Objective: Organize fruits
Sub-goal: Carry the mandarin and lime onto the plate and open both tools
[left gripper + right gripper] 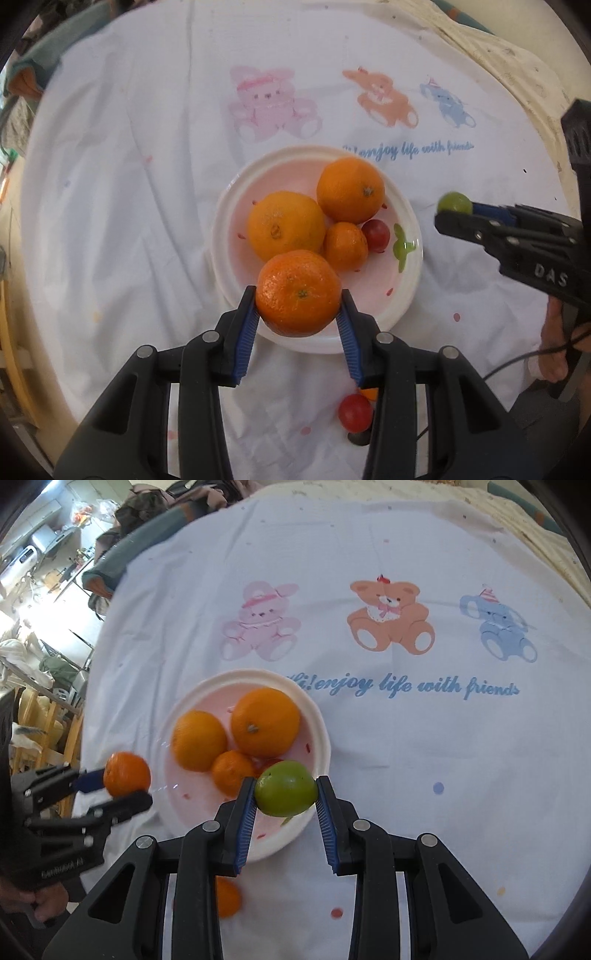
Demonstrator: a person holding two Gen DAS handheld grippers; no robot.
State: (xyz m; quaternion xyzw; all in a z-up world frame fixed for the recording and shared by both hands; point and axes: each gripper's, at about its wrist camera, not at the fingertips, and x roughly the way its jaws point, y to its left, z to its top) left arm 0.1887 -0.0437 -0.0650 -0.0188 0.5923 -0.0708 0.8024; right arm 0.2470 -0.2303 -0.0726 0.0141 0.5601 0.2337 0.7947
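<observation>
Fingers, left gripper: clamped on a mandarin, stem end up toward the camera, over the plate's near rim.
Fingers, right gripper: clamped on a green fruit, long axis lying across them, above the plate.
Plate: three oranges and a red fruit.
Surface: white cloth; another red fruit lies off the plate.

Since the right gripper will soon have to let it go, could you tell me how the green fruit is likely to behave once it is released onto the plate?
The green fruit looks round and smooth, so it will probably roll once freed. The plate has a raised rim that should stop it, and the oranges already there may nudge it. Held between the right gripper pads without denting, it seems firm, not fragile.
</observation>
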